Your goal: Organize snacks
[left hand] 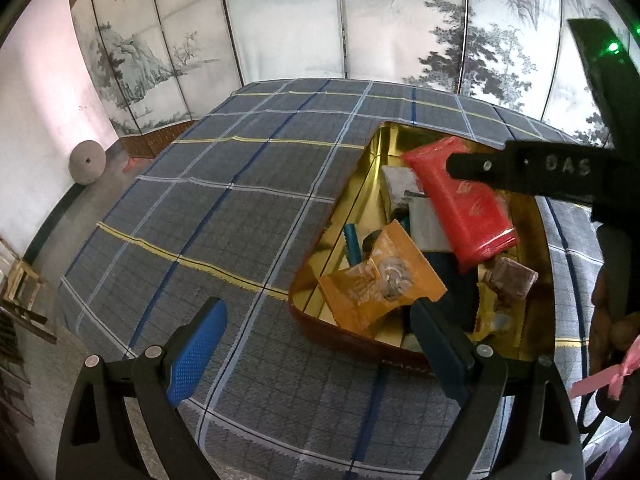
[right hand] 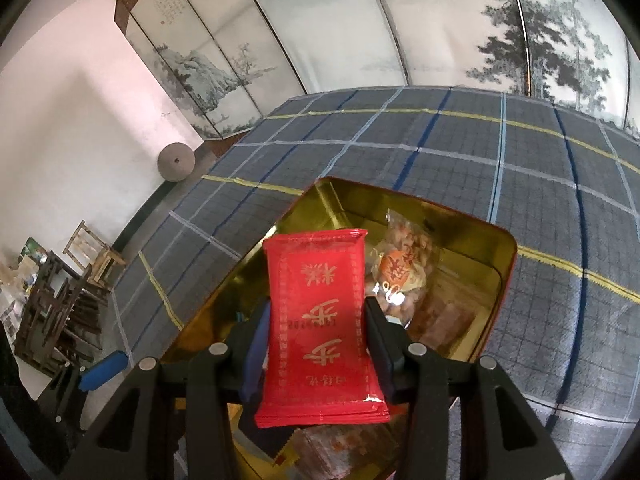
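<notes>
Red packet fills the gap between the right gripper fingers, held lengthwise so that its far end juts out past the fingertips and its near crimped end sits back toward the gripper body; the pads look to be against both its long edges, so the right gripper is gripping it (gold characters run along its face). Directly beyond and below that gripper lies the tin, a gold-lined box with a reddish outer wall, resting on the checked cloth. Just right of the packet's far end, inside the tin, sits a clear bag of snacks with an orange round label, and more wrapped pieces lie under the gripper's right finger. From the left wrist view the same red packet hangs over the tin, with one black finger of the right gripper crossing in front of it. Left gripper stands with its jaws wide apart and nothing between them but cloth; its right fingertip is at the tin's near corner, just below an orange wrapper that leans against the tin's near wall. Ahead and to the right of that fingertip lie a brown wrapped sweet and a silver packet.
</notes>
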